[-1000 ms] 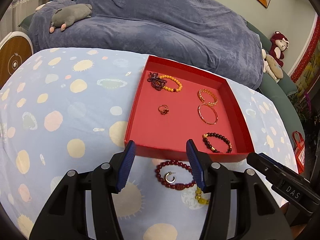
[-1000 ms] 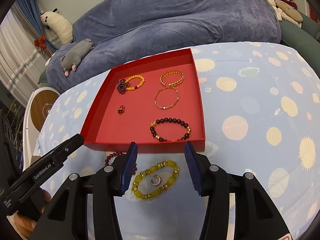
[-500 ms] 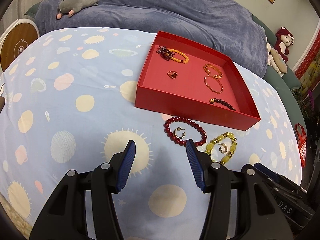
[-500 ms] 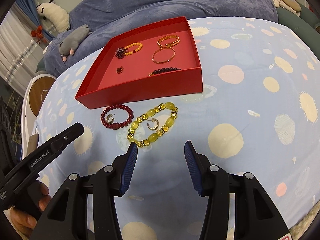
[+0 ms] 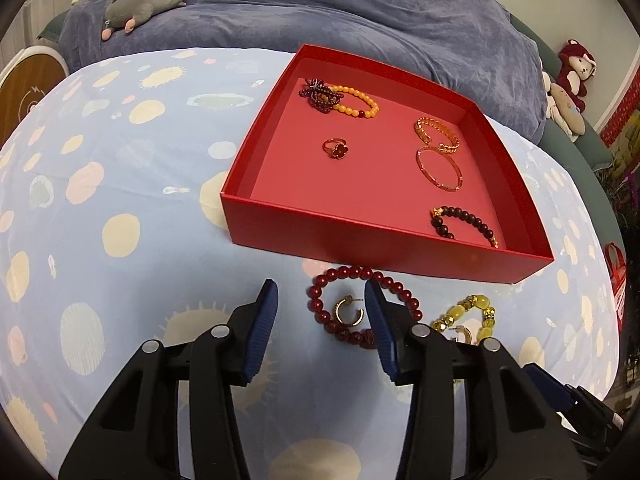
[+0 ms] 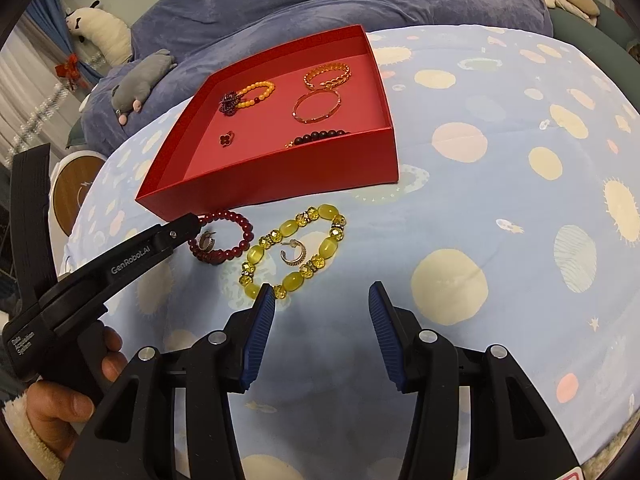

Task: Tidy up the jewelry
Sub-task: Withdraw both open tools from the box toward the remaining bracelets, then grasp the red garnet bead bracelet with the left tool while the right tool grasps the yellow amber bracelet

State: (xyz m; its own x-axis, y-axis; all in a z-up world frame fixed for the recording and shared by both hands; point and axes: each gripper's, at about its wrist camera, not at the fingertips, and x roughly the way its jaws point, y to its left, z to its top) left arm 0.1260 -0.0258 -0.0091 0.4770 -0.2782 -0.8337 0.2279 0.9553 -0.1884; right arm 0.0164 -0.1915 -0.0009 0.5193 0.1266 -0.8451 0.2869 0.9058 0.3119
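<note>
A red open box [image 5: 360,240] [image 6: 280,180] holds several bracelets and a ring. In front of it, on the cloth, lie a red bead bracelet [image 5: 345,271] [image 6: 242,224] with a gold hoop earring [image 5: 350,312] [image 6: 207,240] inside it. Beside it is a yellow bead bracelet [image 5: 476,308] [image 6: 329,246] around a second hoop earring [image 6: 294,256]. My left gripper [image 5: 319,286] hovers over the red bracelet with its jaws closing; the pads touch nothing. My right gripper [image 6: 321,291] stands open and empty, its tips just short of the yellow bracelet.
A pale blue spotted cloth [image 5: 120,200] covers the rounded surface. Behind it lies a blue-grey blanket heap [image 5: 360,8] with a grey plush toy [image 5: 148,0]. More plush toys [image 5: 572,72] sit at the right. A hand [image 6: 60,404] holds the left gripper's handle.
My left gripper has come down and closer to the red bracelet, and its jaws have narrowed. My right gripper drew back from the yellow bracelet a second ago and has since held still.
</note>
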